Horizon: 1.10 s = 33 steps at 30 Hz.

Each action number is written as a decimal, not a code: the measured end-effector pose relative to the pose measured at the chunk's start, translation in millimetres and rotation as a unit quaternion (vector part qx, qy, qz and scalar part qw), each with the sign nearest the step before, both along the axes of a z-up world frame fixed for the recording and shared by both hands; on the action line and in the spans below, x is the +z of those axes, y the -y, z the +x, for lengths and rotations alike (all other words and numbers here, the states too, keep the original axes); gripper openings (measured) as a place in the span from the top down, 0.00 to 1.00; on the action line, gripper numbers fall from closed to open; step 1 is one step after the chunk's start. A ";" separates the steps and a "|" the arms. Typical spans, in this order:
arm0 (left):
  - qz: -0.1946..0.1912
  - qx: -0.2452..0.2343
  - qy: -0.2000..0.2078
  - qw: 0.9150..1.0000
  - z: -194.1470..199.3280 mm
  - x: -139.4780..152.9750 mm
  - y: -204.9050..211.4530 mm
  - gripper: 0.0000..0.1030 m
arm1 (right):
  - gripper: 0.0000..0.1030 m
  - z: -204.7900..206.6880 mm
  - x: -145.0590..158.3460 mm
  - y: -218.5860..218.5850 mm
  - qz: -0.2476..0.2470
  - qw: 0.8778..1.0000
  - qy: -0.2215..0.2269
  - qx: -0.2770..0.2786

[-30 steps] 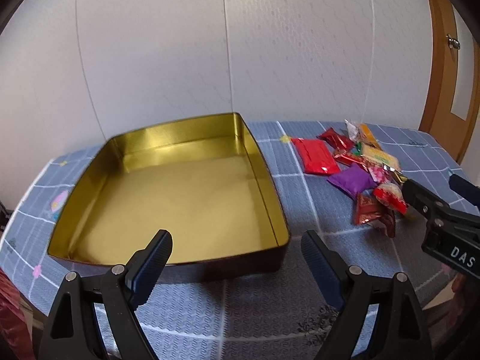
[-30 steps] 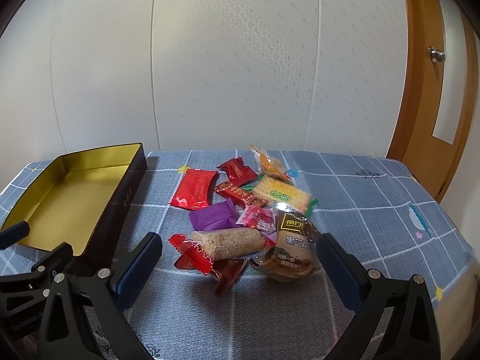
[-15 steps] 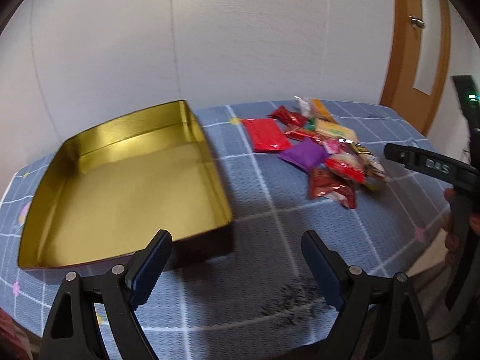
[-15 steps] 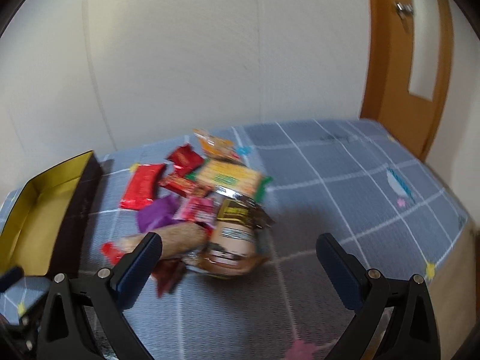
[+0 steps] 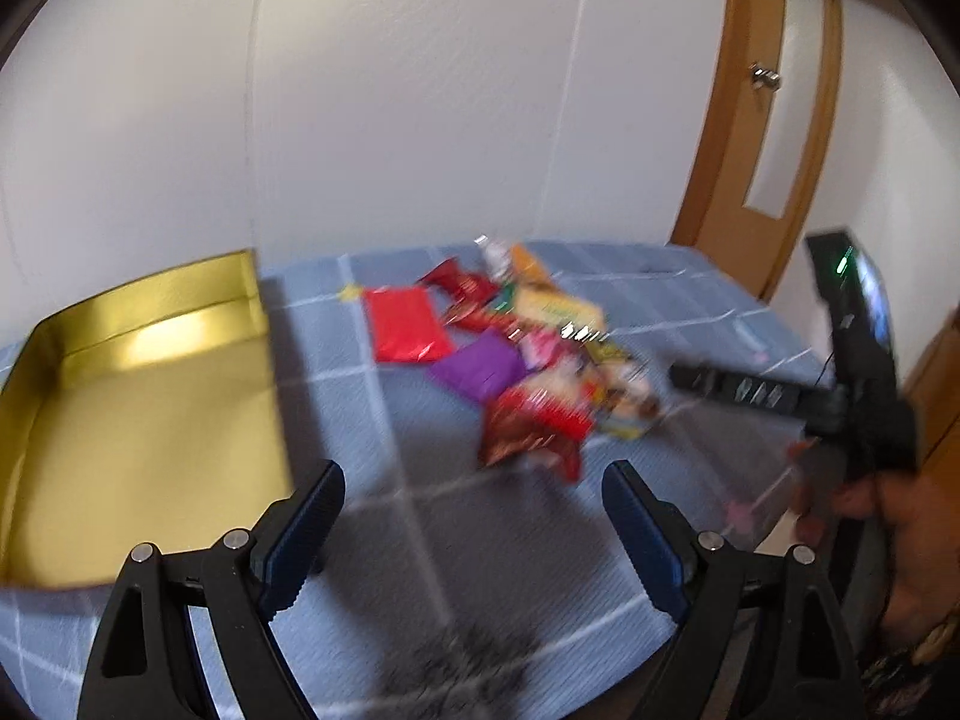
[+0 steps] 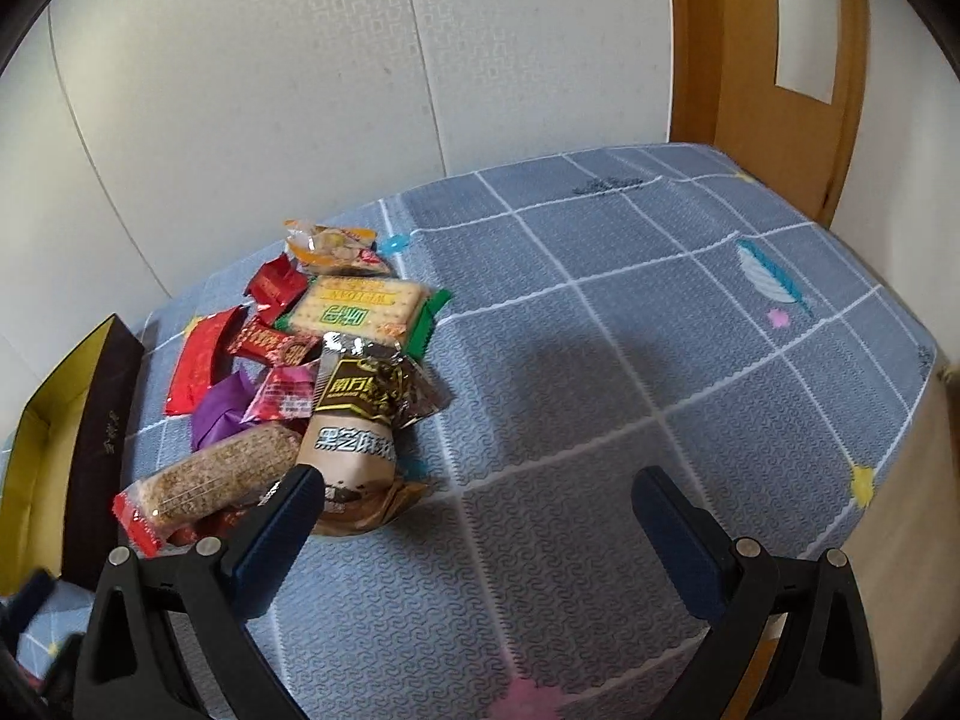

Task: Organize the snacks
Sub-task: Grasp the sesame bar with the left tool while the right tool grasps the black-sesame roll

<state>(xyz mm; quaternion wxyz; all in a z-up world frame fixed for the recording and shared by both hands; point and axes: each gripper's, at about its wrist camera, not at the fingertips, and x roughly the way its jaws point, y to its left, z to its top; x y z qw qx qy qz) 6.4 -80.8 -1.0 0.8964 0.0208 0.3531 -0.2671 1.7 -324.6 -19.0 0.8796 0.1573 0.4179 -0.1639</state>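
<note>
A pile of several wrapped snacks (image 5: 522, 360) lies on the blue checked tablecloth (image 6: 630, 360). It includes a red packet (image 5: 405, 324), a purple packet (image 5: 477, 366), a cracker pack (image 6: 354, 309), a brown cake pack (image 6: 357, 426) and a grain bar (image 6: 216, 480). An empty gold tin (image 5: 138, 396) sits left of the pile; its dark side (image 6: 99, 450) shows in the right wrist view. My left gripper (image 5: 474, 516) is open and empty, in front of the pile. My right gripper (image 6: 480, 516) is open and empty, just right of the pile.
A white wall stands behind the table. A wooden door (image 6: 768, 66) is at the right. The table's right edge (image 6: 924, 384) drops off near the door. The right gripper's body and the hand holding it (image 5: 858, 414) show at the right of the left wrist view.
Both grippers have swung to the right. The tin has slid toward the left of both views and the snack pile sits nearer the left gripper's centre. Both stay open.
</note>
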 end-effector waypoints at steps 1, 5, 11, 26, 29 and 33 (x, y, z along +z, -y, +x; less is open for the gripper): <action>-0.010 -0.006 -0.004 1.000 7.6 3.6 4.8 0.13 | 0.00 0.3 -0.6 1.2 0.001 1.000 -0.001 -0.003; -0.021 -0.012 -0.028 0.999 38.2 8.3 28.9 0.13 | 0.00 -0.4 -5.9 9.4 0.011 1.000 -0.009 -0.017; 0.050 -0.053 -0.040 0.997 74.0 1.9 77.7 0.14 | 0.00 -2.7 -12.1 23.3 0.037 0.999 -0.006 -0.033; 0.097 -0.087 -0.044 0.990 47.1 -34.2 48.5 0.56 | 0.09 3.5 -11.0 24.9 0.087 0.996 0.026 -0.021; 0.061 -0.079 -0.064 0.993 41.0 -37.9 32.3 0.56 | 0.17 14.8 -10.4 13.5 0.083 0.996 0.029 0.004; 0.038 -0.081 -0.075 0.993 35.7 -36.7 27.2 0.56 | 0.21 33.6 -9.7 -0.1 0.071 0.996 0.023 0.041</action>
